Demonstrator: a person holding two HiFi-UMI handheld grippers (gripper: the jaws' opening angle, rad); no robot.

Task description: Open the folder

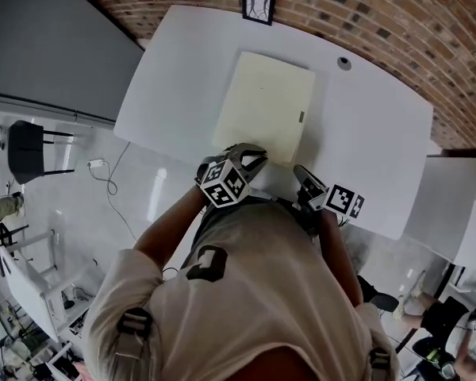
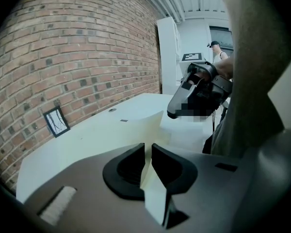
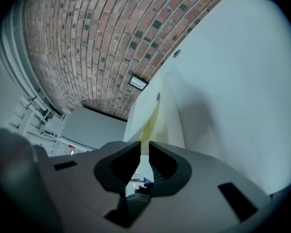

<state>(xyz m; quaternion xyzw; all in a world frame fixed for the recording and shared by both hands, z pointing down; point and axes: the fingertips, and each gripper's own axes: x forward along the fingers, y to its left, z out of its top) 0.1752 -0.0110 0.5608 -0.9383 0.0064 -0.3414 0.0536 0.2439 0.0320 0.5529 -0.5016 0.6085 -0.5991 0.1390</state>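
Cream folder (image 1: 266, 105) pinched at its near edge, on white table (image 1: 373, 133).
Left gripper (image 1: 250, 159) and right gripper (image 1: 301, 173) each clench their jaws on a thin sheet of it.

Tally: one cream folder (image 1: 263, 105), one white table (image 1: 381, 149), two grippers, namely the left hand-held gripper (image 1: 250, 157) and the right hand-held gripper (image 1: 301, 173), one small black-framed picture (image 1: 259, 5), one round hole (image 1: 344, 63) in the tabletop, one black chair (image 1: 28, 151).
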